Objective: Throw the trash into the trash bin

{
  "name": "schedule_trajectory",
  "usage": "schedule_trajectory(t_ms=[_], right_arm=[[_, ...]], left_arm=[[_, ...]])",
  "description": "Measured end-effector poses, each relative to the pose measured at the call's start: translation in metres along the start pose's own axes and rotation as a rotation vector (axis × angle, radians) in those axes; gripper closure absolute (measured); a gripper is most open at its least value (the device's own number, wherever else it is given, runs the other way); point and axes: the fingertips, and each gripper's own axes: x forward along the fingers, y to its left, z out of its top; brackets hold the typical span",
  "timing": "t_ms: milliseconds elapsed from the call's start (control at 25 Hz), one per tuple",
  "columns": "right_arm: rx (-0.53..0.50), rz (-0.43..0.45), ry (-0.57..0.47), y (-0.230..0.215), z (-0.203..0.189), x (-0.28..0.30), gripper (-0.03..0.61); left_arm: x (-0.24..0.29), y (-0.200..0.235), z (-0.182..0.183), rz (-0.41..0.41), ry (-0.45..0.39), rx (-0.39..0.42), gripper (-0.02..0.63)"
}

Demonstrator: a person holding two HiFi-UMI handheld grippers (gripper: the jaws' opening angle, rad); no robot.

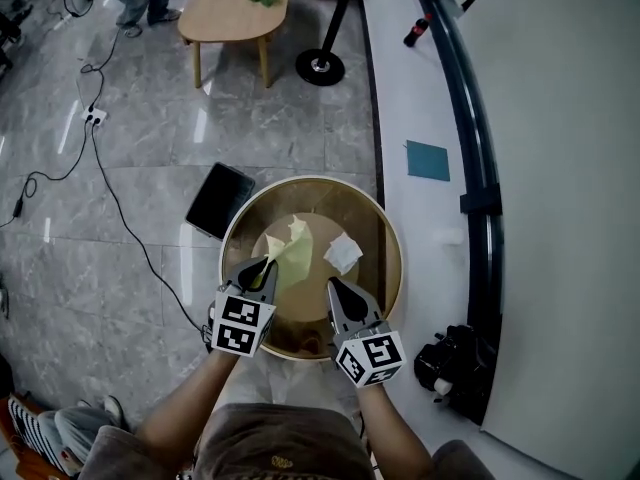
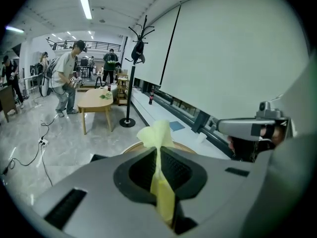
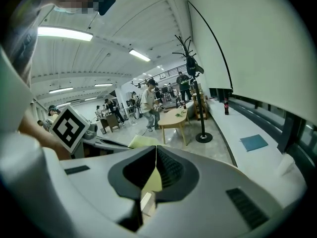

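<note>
At 6 o'clock the left hand-held gripper is clamped on a yellow paper scrap, hanging over the trash bin. The right hand-held gripper beside it is closed, seemingly empty. The scrap looks feather-light and limp, so an edge pinch should suffice. A white tissue lies inside, toward 1 o'clock.

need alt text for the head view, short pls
Seen from above, the left gripper holds a yellow-green paper scrap over a round, wood-rimmed trash bin, with the shut right gripper beside it. A crumpled white paper lies inside the bin; a dark flat slab rests on the floor at its left.
</note>
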Motion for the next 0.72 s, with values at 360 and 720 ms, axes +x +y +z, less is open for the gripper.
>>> schedule_trajectory(t_ms=[360, 720], right_arm=[[-0.017, 0.068, 0.038, 0.022, 0.006, 0.046, 0.558], [-0.04, 0.202, 0.052, 0.082, 0.026, 0.136, 0.558]], left_arm=[[-0.007, 0.056, 0.012, 0.078, -0.031, -0.058, 0.577], [-0.051, 0.166, 0.017, 0.232, -0.048, -0.126, 0.577]])
